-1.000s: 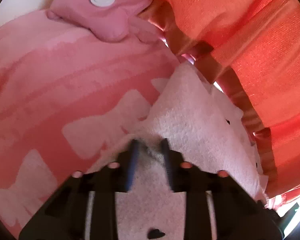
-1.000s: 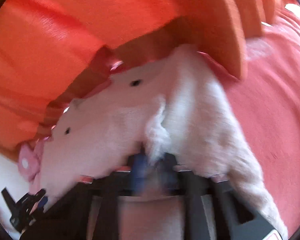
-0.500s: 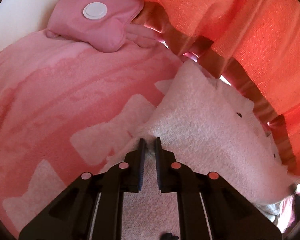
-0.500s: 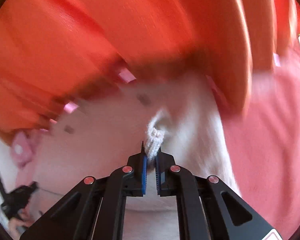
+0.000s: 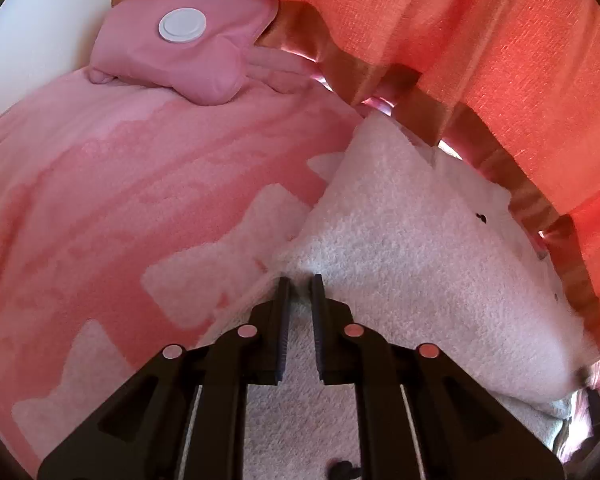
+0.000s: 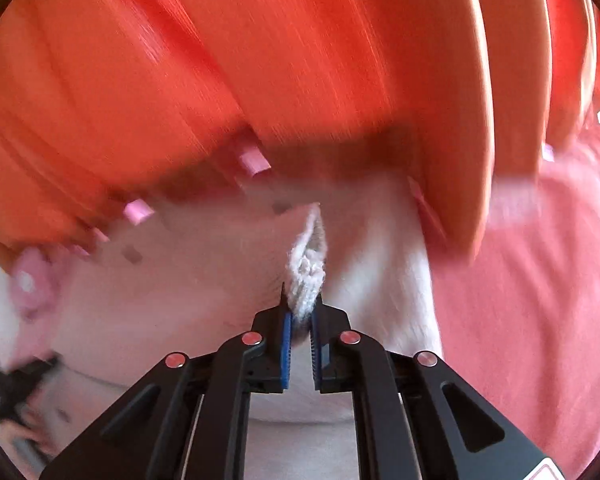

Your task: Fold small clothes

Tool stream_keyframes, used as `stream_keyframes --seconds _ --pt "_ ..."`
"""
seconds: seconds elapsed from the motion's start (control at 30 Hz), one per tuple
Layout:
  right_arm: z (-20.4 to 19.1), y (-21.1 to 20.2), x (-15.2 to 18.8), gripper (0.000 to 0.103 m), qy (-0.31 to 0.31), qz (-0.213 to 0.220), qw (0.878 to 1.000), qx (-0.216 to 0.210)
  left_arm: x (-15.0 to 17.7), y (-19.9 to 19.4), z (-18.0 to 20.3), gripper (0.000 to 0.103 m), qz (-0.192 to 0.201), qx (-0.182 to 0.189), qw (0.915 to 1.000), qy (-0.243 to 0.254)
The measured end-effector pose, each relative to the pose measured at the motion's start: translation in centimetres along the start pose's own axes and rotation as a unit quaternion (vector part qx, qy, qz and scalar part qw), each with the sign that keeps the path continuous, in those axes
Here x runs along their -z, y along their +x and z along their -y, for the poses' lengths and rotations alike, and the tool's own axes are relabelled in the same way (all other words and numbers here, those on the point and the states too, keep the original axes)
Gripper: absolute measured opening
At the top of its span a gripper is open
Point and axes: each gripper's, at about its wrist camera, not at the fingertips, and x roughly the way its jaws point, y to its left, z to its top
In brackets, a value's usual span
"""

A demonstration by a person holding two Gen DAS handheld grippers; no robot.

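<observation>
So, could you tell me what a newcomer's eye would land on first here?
Probably the fluffy white garment, pinched at its edge by both the left gripper and the right gripper. Behind it hang vivid orange curtains, and a pink hot-water bottle lies far left on the pink blanket.

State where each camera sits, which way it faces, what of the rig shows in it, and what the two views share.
Left wrist: sits on the left hand-held gripper, looking forward along its fingers, which pinch the white fluffy garment over a pink blanket, a pink pouch beyond.
Right wrist: sits on the right hand-held gripper, facing the orange curtain; its fingers pinch a bunched fold of the same garment; the left hand-held gripper shows at the lower left edge, blurred.
Shared: the garment, curtain, pouch and blanket.
</observation>
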Motion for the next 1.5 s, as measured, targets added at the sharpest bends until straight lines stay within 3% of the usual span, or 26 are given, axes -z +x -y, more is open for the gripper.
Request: stream_keyframes --seconds 0.03,0.1,0.17,0.23,0.3,0.33,0.4,0.53,0.63,0.77,0.8,0.83,0.87,0.9,0.93,1.0,1.1,1.23,1.37,1.5 --pt "0.5 -1.0 0.1 0.008 0.011 0.014 1.000 -0.008 0.0 -0.2 -0.1 0.011 -0.003 0.005 1.0000 -0.001" --pt "-0.1 -3.5 -0.7 0.013 0.008 0.016 1.000 0.018 0.3 -0.8 -0.4 0.011 -0.010 0.015 0.9998 -0.002" --pt "0.2 -8.7 -0.5 0.024 0.009 0.056 0.998 0.020 0.5 -2.2 -1.0 0.017 -0.022 0.033 0.9992 -0.009" --pt "1.1 -13.3 1.4 0.048 0.010 0.046 0.999 -0.008 1.0 -4.2 -1.9 0.045 -0.029 0.052 0.9982 -0.012" --pt "1.7 -15.9 5.0 0.059 -0.006 0.012 1.000 -0.007 2.4 -7.3 -3.3 0.064 -0.029 0.064 0.9975 0.010" --pt "1.7 -16.3 6.6 0.059 -0.016 -0.011 1.000 -0.001 3.3 -8.6 -4.0 0.072 -0.030 0.065 0.9971 0.023" --pt "3.1 -17.0 10.5 0.059 -0.029 -0.084 0.996 0.013 5.8 -11.0 -5.9 0.076 -0.049 0.063 0.9949 0.062" --pt "4.8 -16.5 15.9 0.059 -0.001 -0.180 0.984 0.002 9.7 -12.2 -8.5 0.078 -0.117 0.024 0.9887 0.092" --pt "4.9 -16.2 17.1 0.059 0.016 -0.203 0.979 -0.024 11.7 -12.0 -9.8 0.081 -0.170 0.039 0.9828 0.060" --pt "4.4 -16.0 17.3 0.061 0.053 -0.219 0.972 -0.073 13.2 -12.8 -9.5 0.083 -0.159 0.045 0.9848 0.053" --pt "4.2 -15.5 17.5 0.061 0.051 -0.224 0.970 -0.073 13.3 -12.9 -9.4 0.078 -0.156 0.044 0.9855 0.051" --pt "3.8 -15.3 17.4 0.056 0.047 -0.219 0.972 -0.067 13.5 -13.0 -9.3 0.064 -0.155 0.041 0.9857 0.052" --pt "3.6 -15.4 17.3 0.045 0.047 -0.211 0.975 -0.061 13.5 -13.1 -9.1 0.053 -0.152 0.034 0.9859 0.061" --pt "3.4 -15.4 17.5 0.013 0.047 -0.210 0.975 -0.063 13.5 -13.2 -8.9 0.022 -0.153 0.041 0.9853 0.064" --pt "3.3 -15.7 17.3 0.011 0.058 -0.202 0.975 -0.071 13.4 -13.3 -9.0 0.009 -0.160 0.052 0.9838 0.062" --pt "2.9 -17.5 17.2 0.010 0.052 -0.167 0.982 -0.072 12.9 -14.5 -9.1 0.008 -0.161 0.075 0.9829 0.050" --pt "1.5 -23.1 17.1 0.008 0.012 -0.098 0.993 -0.073 12.3 -18.4 -8.7 0.007 -0.127 0.093 0.9839 0.083" --pt "2.0 -29.4 19.2 0.006 -0.019 -0.053 0.997 -0.061 13.3 -24.6 -9.1 0.006 -0.099 0.121 0.9795 0.126" --pt "3.3 -33.4 23.5 0.006 -0.040 -0.067 0.996 -0.047 16.6 -28.9 -12.0 0.006 -0.107 0.125 0.9753 0.148" --pt "5.1 -37.0 29.8 0.006 -0.061 -0.116 0.991 -0.030 22.6 -32.6 -16.1 0.006 -0.152 0.126 0.9701 0.141"
